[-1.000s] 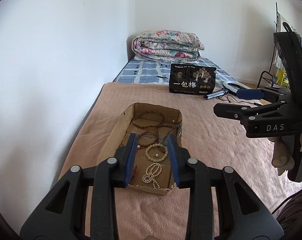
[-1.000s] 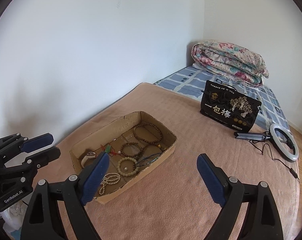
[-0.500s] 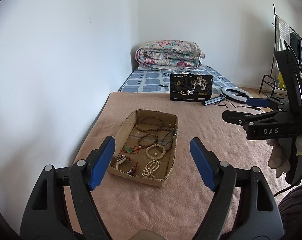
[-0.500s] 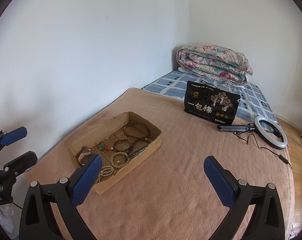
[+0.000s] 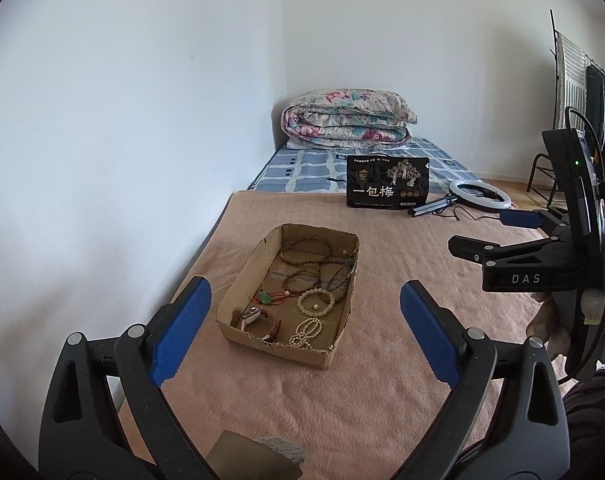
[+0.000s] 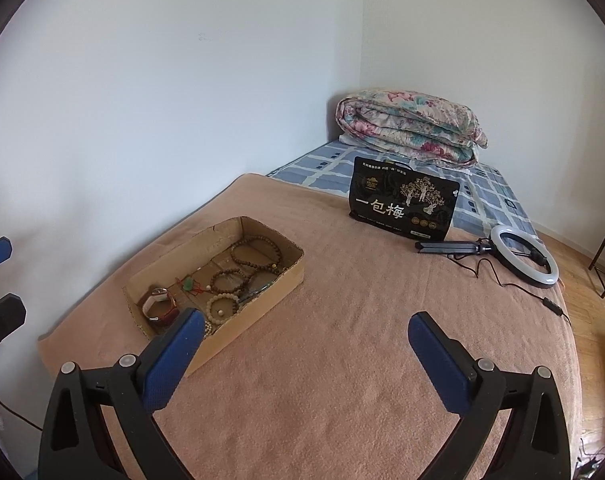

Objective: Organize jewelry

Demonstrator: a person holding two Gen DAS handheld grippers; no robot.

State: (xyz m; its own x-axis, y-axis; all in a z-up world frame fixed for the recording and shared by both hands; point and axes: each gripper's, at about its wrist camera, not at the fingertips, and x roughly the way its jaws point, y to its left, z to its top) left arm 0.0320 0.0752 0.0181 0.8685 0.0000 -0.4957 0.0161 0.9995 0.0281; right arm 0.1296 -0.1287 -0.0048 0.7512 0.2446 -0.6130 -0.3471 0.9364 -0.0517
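Note:
A shallow cardboard box (image 5: 242, 276) (image 6: 278, 284) lies on the pink blanket near the wall. It holds brown bead strings (image 5: 306, 250) (image 6: 256, 250), a cream bead bracelet (image 5: 315, 303) (image 6: 222, 307), a cream bead necklace (image 5: 305, 332), a green pendant on red cord (image 5: 265, 299) (image 6: 188, 284) and a watch (image 5: 258, 318) (image 6: 158, 304). My left gripper (image 5: 305, 330) is open and empty, held back above the box's near end. My right gripper (image 6: 304, 354) is open and empty, to the right of the box; it shows from the side in the left wrist view (image 5: 498, 236).
A black snack bag (image 5: 387, 187) (image 6: 402, 204) stands at the blanket's far edge. A ring light on a small tripod (image 5: 478, 196) (image 6: 522, 256) lies beside it with a trailing cable. A folded floral quilt (image 5: 346, 118) (image 6: 412, 122) sits by the back wall. The white wall (image 5: 122, 140) runs along the left.
My left gripper opened from nearly closed over the box and pulled back and up. My right gripper also drew back; it stayed open. The jewelry has not moved.

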